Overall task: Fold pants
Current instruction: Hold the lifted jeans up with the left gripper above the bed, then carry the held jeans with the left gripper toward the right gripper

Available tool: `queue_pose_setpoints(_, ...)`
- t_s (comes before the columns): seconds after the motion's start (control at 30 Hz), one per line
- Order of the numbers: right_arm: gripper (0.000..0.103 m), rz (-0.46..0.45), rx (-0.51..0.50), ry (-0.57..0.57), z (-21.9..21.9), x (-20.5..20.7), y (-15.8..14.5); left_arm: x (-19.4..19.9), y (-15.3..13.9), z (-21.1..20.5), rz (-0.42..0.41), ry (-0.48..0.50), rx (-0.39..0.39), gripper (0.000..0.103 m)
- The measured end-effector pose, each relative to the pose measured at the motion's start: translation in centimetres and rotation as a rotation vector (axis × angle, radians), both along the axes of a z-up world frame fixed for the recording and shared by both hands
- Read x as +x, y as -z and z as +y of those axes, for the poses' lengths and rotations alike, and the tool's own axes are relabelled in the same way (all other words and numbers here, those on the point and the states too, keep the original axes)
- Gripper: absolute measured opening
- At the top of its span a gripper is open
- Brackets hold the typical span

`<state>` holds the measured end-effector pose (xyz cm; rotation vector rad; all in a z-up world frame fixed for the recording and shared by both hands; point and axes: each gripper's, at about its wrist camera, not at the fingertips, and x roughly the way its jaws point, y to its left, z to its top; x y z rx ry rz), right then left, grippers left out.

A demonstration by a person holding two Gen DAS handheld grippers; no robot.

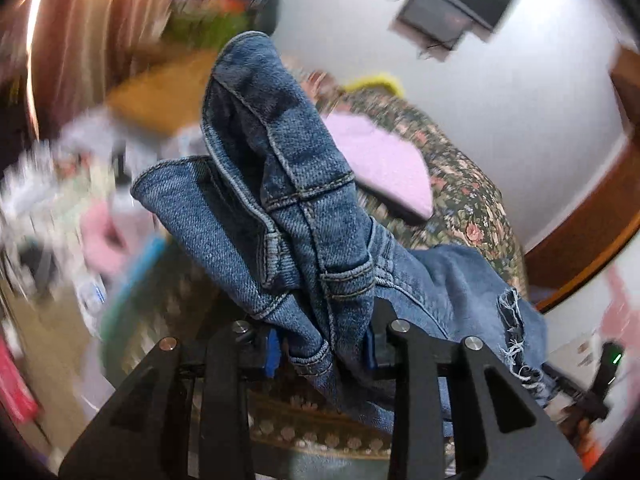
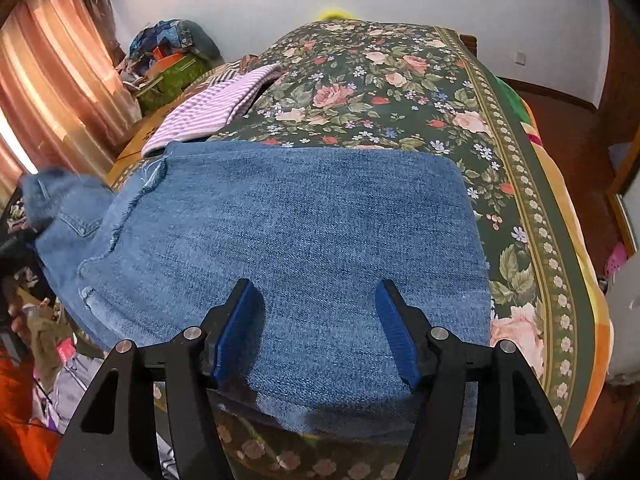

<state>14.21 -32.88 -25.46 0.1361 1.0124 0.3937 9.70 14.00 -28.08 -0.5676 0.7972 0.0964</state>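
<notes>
Two grippers on my screens: my left gripper (image 1: 322, 350) is clenched on the waistband of the blue denim pants (image 2: 304, 240), lifting it toward twelve o'clock; my right gripper (image 2: 318, 330) hangs released, jaws apart, over the folded legs lying on the floral bedspread (image 2: 400, 92).

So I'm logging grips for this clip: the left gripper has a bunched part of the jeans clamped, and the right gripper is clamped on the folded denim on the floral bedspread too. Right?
Not quite. The right gripper is open: the right wrist view shows its blue pads spread apart over the jeans, pinching nothing. The left gripper does clamp bunched denim, and the floral bedspread is as you say.
</notes>
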Motion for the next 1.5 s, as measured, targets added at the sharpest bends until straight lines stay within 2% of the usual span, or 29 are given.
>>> queue_pose_setpoints(0.1,0.06,-0.001,-0.009,-0.003,0.1,-0.2,0.0,0.3,3.6,1.9,0.05,-0.025,-0.152,0.033)
queue_pose_setpoints(0.2,0.06,0.005,-0.015,-0.007,0.2,0.0,0.0,0.4,4.7,2.8,0.038,-0.024,-0.234,0.041)
queue_pose_setpoints(0.27,0.061,0.009,-0.019,-0.009,0.2,0.1,0.0,0.6,5.5,3.6,0.048,-0.048,-0.287,0.055)
queue_pose_setpoints(0.37,0.061,0.01,-0.023,-0.014,0.2,0.1,0.0,0.9,7.0,4.5,0.057,-0.085,-0.356,0.057)
queue_pose_setpoints(0.53,0.062,0.012,-0.02,-0.012,0.2,0.3,0.1,1.7,6.6,4.4,0.012,-0.098,-0.364,0.059)
queue_pose_setpoints(0.73,0.063,0.01,-0.016,-0.01,0.0,0.4,0.1,2.3,7.3,5.0,0.005,-0.137,-0.387,0.059)
queue_pose_setpoints(0.83,0.063,0.008,-0.022,-0.006,0.1,0.4,0.1,2.7,7.0,4.2,0.033,-0.14,-0.301,0.053)
queue_pose_setpoints(1.03,0.063,-0.001,-0.06,-0.015,0.5,-0.5,-0.9,3.2,4.7,2.4,0.03,-0.107,-0.155,0.043)
queue_pose_setpoints(1.1,0.063,0.007,-0.037,-0.009,0.2,-0.4,-0.4,3.4,3.2,1.1,0.019,-0.073,-0.056,0.041)
queue_pose_setpoints(1.2,0.065,0.015,0.008,0.01,-0.2,0.0,0.3,3.5,0.2,-1.1,-0.029,-0.019,0.076,0.041)
queue_pose_setpoints(1.3,0.067,0.002,0.001,0.008,0.2,0.0,0.2,3.8,-3.5,-3.1,-0.109,0.045,0.174,0.04)
queue_pose_setpoints(1.4,0.067,-0.004,0.009,0.004,0.2,-0.1,0.3,4.2,-7.5,-6.1,-0.2,0.121,0.252,0.04)
queue_pose_setpoints(1.5,0.068,-0.019,0.036,0.005,-0.1,-0.1,0.5,4.5,-10.3,-9.4,-0.263,0.183,0.294,0.038)
